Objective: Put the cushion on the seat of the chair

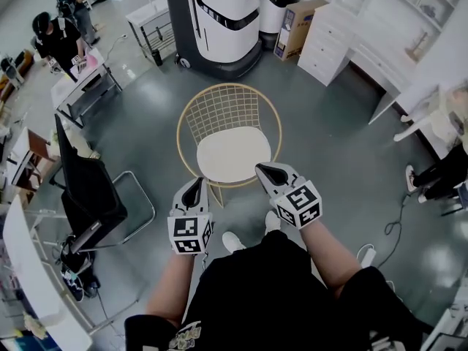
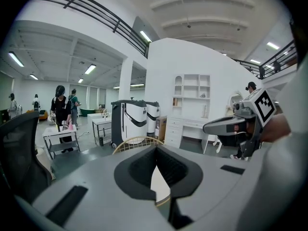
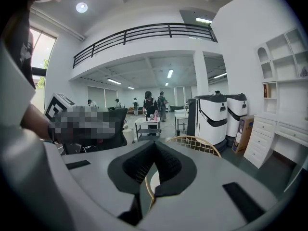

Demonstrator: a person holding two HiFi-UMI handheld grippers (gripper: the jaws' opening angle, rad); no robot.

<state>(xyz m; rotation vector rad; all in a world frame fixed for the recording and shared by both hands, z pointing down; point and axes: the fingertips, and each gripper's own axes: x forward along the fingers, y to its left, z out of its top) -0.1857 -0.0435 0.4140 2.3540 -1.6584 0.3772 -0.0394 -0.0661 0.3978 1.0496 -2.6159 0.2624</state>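
Observation:
A round chair with a gold wire back stands on the grey floor just ahead of me, and a white round cushion lies flat on its seat. My left gripper hangs shut and empty over the seat's near left rim. My right gripper is shut and empty too, over the near right rim. In the left gripper view the closed jaws point at the wire back, with a strip of cushion below them. The right gripper view shows its closed jaws, the chair and the cushion.
A black office chair stands close on the left. Behind the gold chair are a tall white and black machine, a cardboard box and white cabinets. People stand by carts at the far left. A seated person's legs are at right.

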